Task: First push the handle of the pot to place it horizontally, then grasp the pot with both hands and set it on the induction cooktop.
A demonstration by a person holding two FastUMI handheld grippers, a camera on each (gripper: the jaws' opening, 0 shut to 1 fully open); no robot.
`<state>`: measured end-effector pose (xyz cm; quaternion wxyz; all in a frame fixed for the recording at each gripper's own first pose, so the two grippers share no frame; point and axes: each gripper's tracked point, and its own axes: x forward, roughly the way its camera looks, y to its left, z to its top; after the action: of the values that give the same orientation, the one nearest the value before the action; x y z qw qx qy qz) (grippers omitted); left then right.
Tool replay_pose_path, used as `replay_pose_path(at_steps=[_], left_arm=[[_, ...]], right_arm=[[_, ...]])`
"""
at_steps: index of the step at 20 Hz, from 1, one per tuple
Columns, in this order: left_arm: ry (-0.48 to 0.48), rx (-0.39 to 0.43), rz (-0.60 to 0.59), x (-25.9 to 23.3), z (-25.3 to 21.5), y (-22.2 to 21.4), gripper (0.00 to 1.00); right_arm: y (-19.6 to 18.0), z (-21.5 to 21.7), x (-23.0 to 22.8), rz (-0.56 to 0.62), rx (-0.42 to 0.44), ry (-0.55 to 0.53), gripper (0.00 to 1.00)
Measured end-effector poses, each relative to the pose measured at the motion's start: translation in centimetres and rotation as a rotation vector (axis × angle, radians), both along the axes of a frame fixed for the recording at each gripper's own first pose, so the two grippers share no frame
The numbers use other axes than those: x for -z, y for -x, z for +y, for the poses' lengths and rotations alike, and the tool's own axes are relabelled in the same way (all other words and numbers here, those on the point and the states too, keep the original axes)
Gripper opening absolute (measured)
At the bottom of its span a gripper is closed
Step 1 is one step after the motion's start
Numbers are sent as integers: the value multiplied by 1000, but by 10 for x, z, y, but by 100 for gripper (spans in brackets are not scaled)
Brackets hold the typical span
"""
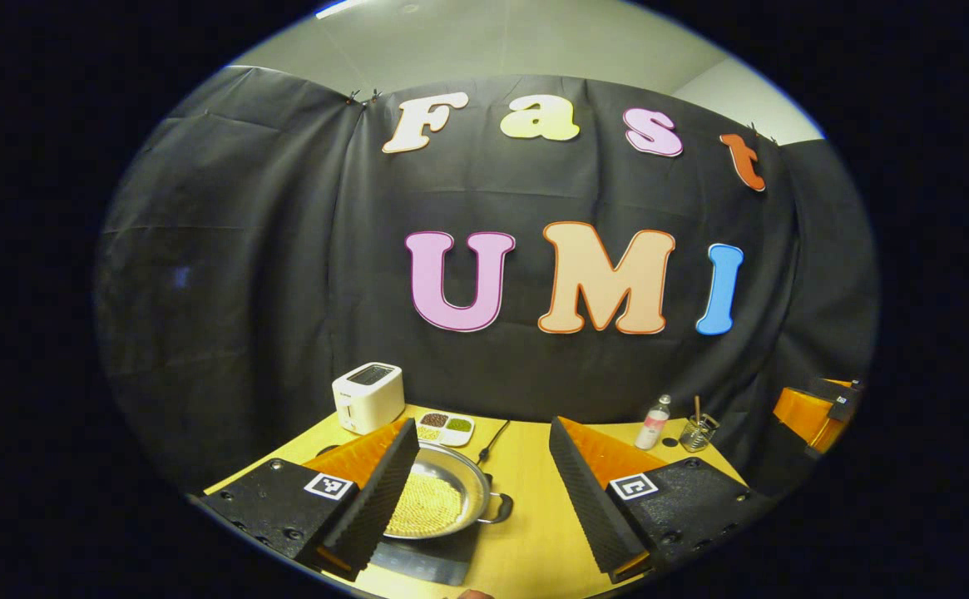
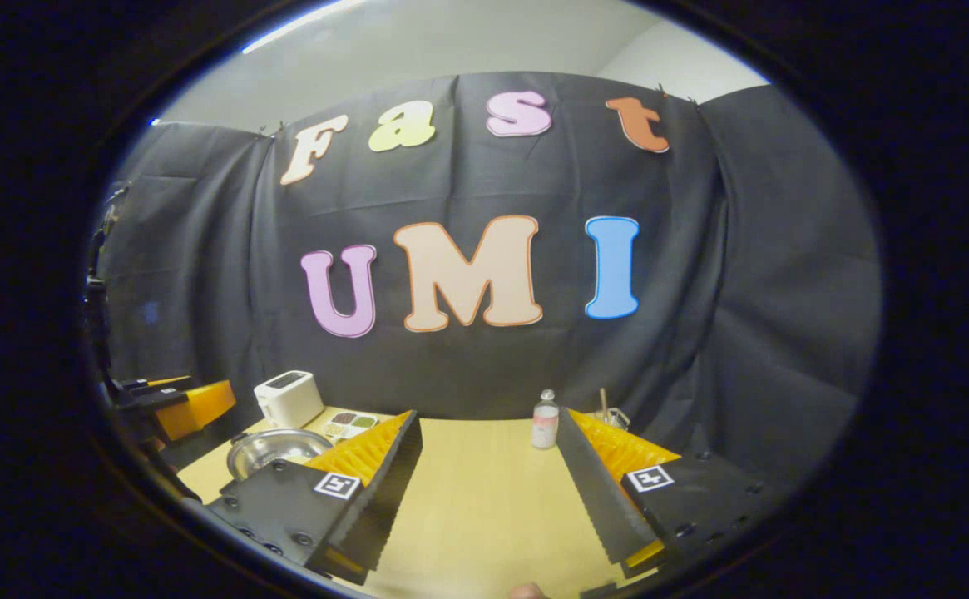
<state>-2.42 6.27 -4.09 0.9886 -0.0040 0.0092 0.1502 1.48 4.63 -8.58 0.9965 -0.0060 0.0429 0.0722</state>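
1 pot, steel, w/ 1 side handle showing, just ahead of left gripper's left finger. 1 cooktop under it. 1 toaster, further ahead-left. 1 tray w/ 4 compartments, beyond the pot. 1 bottle and 1 glass holding sticks (count unclear), ahead-right past right finger. 1 table. 2 grippers total: right gripper has the bottle just ahead between its fingers. Each has 2 fingers, 1 tag per finger.
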Motion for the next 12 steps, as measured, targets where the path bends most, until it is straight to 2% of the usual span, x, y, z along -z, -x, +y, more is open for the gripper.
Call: replay_pose_path(at_steps=[1,2,3,5,7,8,9,10,12], left_arm=[[-12,-3,-4,-1,-9,5,94],[-28,-5,-14,-5,-18,10,96],[-42,-6,-23,-9,-26,14,94],[-53,-15,-43,-15,-40,23,96],[-34,-18,-61,-16,-51,32,96],[-21,-22,-61,-14,-53,35,94],[-9,-23,-57,-12,-55,39,96],[-1,-21,-50,-9,-57,41,93],[15,-19,-40,-6,-58,44,96]], right_arm=[[8,-10,-4,-8,-3,-1,92],[14,-17,-6,-13,-5,-6,92],[19,-25,-8,-14,-5,-12,92],[26,-34,-9,-12,1,-25,92],[36,-48,-11,-21,9,-29,92],[42,-53,-14,-29,16,-27,92],[45,-55,-16,-35,18,-28,92],[50,-56,-17,-39,16,-34,92],[58,-56,-23,-48,0,-65,92]])
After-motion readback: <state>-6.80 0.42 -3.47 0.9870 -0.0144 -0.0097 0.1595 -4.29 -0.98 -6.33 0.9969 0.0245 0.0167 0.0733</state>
